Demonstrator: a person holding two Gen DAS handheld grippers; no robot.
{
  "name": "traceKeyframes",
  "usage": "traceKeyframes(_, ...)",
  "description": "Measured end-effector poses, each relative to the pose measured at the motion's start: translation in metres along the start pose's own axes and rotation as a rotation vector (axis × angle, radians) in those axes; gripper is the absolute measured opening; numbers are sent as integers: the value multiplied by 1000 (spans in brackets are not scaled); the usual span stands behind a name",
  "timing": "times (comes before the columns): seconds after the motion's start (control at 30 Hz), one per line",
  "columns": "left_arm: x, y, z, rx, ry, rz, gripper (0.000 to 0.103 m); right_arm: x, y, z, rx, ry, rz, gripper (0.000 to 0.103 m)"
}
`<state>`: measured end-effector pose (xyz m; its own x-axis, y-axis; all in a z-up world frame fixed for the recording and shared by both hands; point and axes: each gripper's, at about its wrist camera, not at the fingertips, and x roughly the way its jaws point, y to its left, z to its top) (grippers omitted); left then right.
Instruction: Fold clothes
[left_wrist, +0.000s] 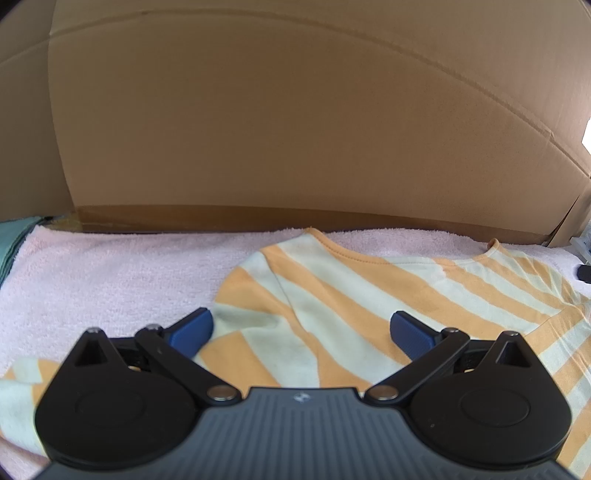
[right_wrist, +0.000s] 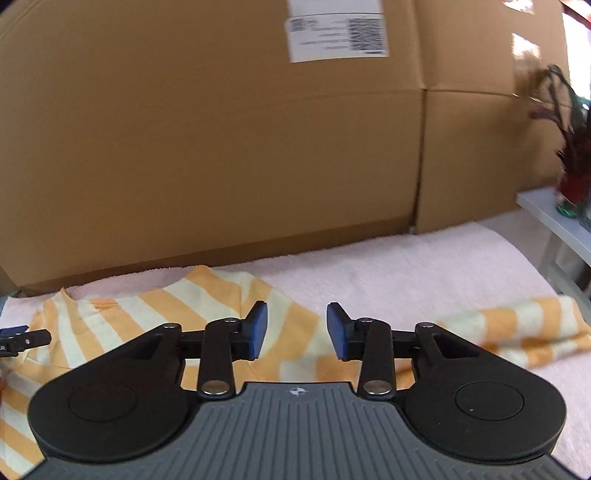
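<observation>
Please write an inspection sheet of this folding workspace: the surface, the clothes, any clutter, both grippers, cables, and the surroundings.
Surface: pink towel covers the work area.
Job's things: orange-and-cream striped shirt lies spread out, neckline toward the box; one sleeve stretches out to the side.
Clutter: nothing seen on the towel besides the shirt.
Grippers: left gripper open wide above the shirt, holding nothing; right gripper open with a narrower gap, nothing between the pads.
Cables: nothing seen.
Surroundings: large cardboard box behind the towel, with a white label; side table with a dark plant.
</observation>
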<state>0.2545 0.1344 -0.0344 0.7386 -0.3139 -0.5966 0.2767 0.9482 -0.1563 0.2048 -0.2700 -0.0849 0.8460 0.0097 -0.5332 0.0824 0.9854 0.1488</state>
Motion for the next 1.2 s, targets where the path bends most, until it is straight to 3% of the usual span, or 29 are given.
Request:
traceKeyframes(0.1, 0, 1, 0, -2, -1, -1, 102, 44, 11, 2, -100, 9, -32, 44)
traceKeyframes(0.2, -2, 3, 0, -9, -7, -13, 102, 66, 6, -1, -103, 43, 43, 42)
traceKeyframes(0.23, -3, 4, 0, -8, -9, -22, 102, 67, 2, -1, -88, 39, 54, 23)
traceKeyframes(0.27, -3, 4, 0, -8, -12, -31, 100, 69, -1, -1, -73, 36, 65, 12)
traceKeyframes(0.33, -5, 4, 0, -5, -18, -44, 98, 71, -8, -1, -43, 29, 87, 6)
traceKeyframes(0.43, -9, 4, 0, -1, -46, -41, 93, 75, -26, -1, 55, 21, 105, 3)
traceKeyframes(0.57, -22, 7, 2, -8, -146, 5, 100, 82, -37, -1, 117, 23, 119, 3)
traceKeyframes(0.63, -14, 12, 3, -24, -104, 33, 99, 85, -34, -1, 105, 22, 111, 3)
traceKeyframes(0.67, -8, 15, 4, -42, -69, 30, 95, 86, -33, -2, 106, 21, 110, 3)
traceKeyframes(0.73, -3, 18, 6, -59, -38, 14, 95, 88, -30, -3, 111, 19, 109, 3)
traceKeyframes(0.8, -3, 13, 6, -28, -40, 19, 86, 87, -30, -4, 107, 19, 106, 3)
traceKeyframes(0.87, -1, 3, 7, 33, -39, 49, 48, 84, -30, -5, 110, 18, 108, 3)
traceKeyframes(0.9, 0, -2, 7, 62, -39, 64, 49, 83, -30, -5, 113, 18, 110, 3)
traceKeyframes(1.0, 9, -7, 11, 82, -43, 64, 34, 80, -30, -4, 111, 1, 89, 3)
traceKeyframes(1.13, 21, 1, 20, 66, -50, 92, 33, 65, -28, -1, 72, -51, -45, 0)
traceKeyframes(1.2, 24, 3, 23, 62, -52, 92, 34, 71, -39, -1, 126, -14, -5, 0)
